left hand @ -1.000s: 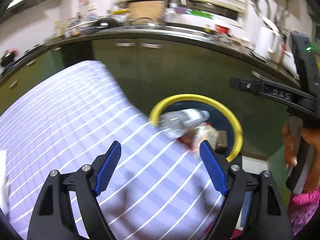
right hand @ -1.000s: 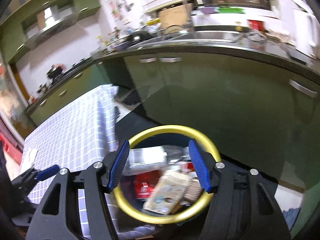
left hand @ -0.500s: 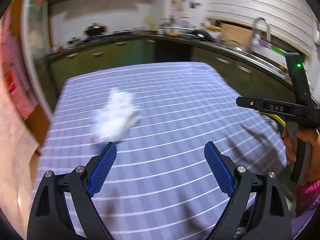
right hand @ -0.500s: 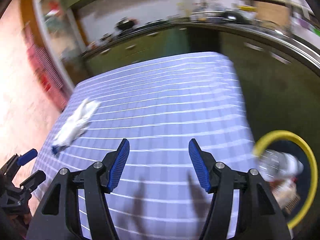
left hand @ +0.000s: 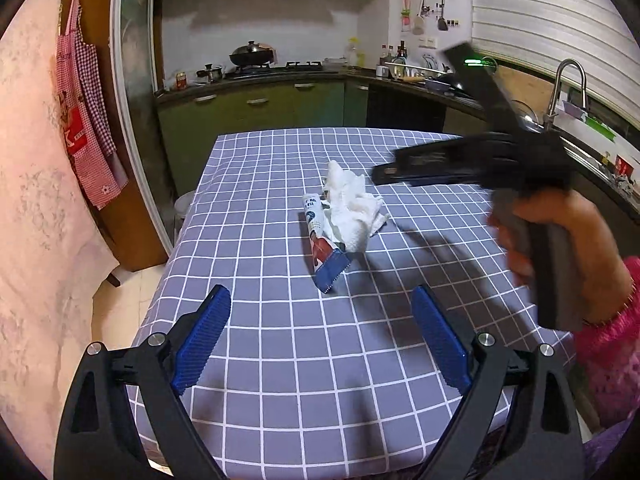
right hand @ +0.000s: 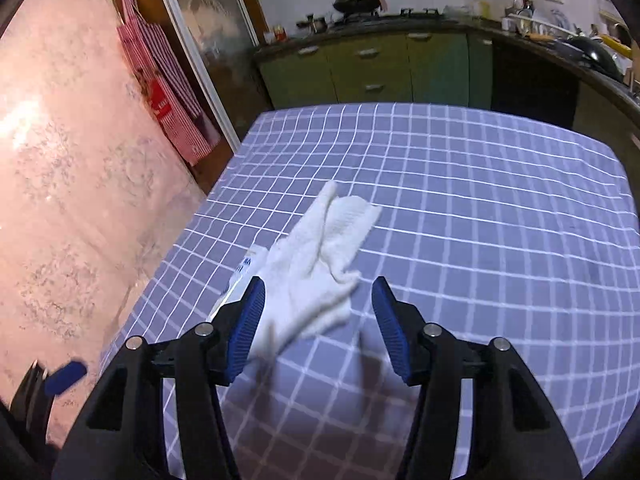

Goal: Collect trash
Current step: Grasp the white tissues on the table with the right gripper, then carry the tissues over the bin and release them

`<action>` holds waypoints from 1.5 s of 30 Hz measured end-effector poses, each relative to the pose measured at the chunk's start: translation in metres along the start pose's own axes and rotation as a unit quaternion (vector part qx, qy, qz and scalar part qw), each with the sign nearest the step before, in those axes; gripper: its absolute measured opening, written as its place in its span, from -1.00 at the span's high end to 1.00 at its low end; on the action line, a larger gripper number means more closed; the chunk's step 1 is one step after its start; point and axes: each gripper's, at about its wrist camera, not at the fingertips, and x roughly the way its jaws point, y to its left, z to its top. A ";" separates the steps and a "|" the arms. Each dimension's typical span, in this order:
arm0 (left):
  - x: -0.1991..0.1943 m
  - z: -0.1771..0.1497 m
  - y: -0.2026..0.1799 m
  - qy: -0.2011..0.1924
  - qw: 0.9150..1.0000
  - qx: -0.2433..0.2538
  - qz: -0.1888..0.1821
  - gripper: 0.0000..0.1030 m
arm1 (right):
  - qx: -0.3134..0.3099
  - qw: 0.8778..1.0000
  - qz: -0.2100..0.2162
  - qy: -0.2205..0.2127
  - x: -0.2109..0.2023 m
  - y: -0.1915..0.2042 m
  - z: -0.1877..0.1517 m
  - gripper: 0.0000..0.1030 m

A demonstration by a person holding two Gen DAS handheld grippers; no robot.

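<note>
A crumpled white paper towel [left hand: 352, 208] lies on the blue checked tablecloth [left hand: 280, 360], partly over a blue, red and white wrapper [left hand: 322, 248]. My left gripper [left hand: 320, 340] is open and empty, well short of them. My right gripper [right hand: 318, 324] is open and empty, hovering just above the near end of the towel [right hand: 316, 264]. The wrapper [right hand: 246, 266] peeks out at the towel's left. The right gripper's body [left hand: 480, 160] shows blurred in the left wrist view, held by a hand.
Green kitchen cabinets [left hand: 256, 108] and a counter with a stove and wok [left hand: 252, 56] stand behind the table. A sink tap [left hand: 568, 80] is at the right. Red checked aprons [left hand: 88, 120] hang on the left wall. The table's left edge drops to the floor [left hand: 132, 292].
Both grippers swung away from the yellow-rimmed bin of trash to the table. The right gripper has closed in over the paper towel. Both stay open.
</note>
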 end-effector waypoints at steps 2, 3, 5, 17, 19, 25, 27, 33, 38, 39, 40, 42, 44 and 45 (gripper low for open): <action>0.001 0.004 -0.007 0.000 1.000 0.004 -0.002 -0.76 | 0.004 1.000 -0.004 0.015 0.017 0.002 0.008 -0.02; 0.000 0.003 -0.009 0.000 1.000 0.005 -0.003 -0.76 | 0.004 1.000 -0.005 0.019 0.019 0.000 0.010 -0.02; 0.001 0.004 -0.012 0.000 1.000 0.007 -0.004 -0.76 | 0.005 1.000 -0.011 0.028 0.030 -0.001 0.012 -0.01; 0.006 0.005 -0.022 0.009 1.000 0.017 -0.011 -0.76 | 0.005 0.999 -0.016 0.050 0.051 -0.009 0.007 0.81; 0.007 0.005 -0.023 0.010 1.000 0.018 -0.011 -0.76 | 0.007 0.999 -0.014 0.032 0.038 -0.011 0.008 0.83; 0.007 0.004 -0.027 0.012 1.000 0.024 -0.012 -0.76 | 0.005 1.000 0.003 -0.022 -0.022 -0.016 0.009 0.83; 0.007 0.004 -0.030 0.012 0.999 0.028 -0.011 -0.76 | 0.003 0.999 0.009 -0.040 -0.043 -0.017 0.008 0.83; 0.007 0.006 -0.037 0.012 0.999 0.037 -0.015 -0.76 | 0.005 0.996 0.015 -0.088 -0.095 -0.028 0.005 0.83; 0.007 0.008 -0.041 0.013 0.999 0.047 -0.021 -0.76 | 0.005 0.992 0.000 -0.126 -0.138 -0.043 -0.002 0.83; 0.008 0.010 -0.042 0.013 0.998 0.050 -0.022 -0.76 | 0.006 0.991 -0.005 -0.132 -0.147 -0.047 -0.005 0.83; 0.008 0.011 -0.044 0.012 0.998 0.053 -0.023 -0.76 | 0.009 0.991 -0.011 -0.137 -0.155 -0.052 -0.010 0.83; 0.007 0.012 -0.047 0.011 0.998 0.058 -0.025 -0.76 | 0.021 0.989 -0.026 -0.147 -0.171 -0.068 -0.022 0.83; 0.008 0.015 -0.050 0.008 0.997 0.066 -0.027 -0.76 | 0.038 0.987 -0.048 -0.150 -0.187 -0.090 -0.038 0.83; 0.008 0.015 -0.051 0.007 0.997 0.069 -0.028 -0.76 | 0.049 0.986 -0.060 -0.151 -0.193 -0.102 -0.045 0.83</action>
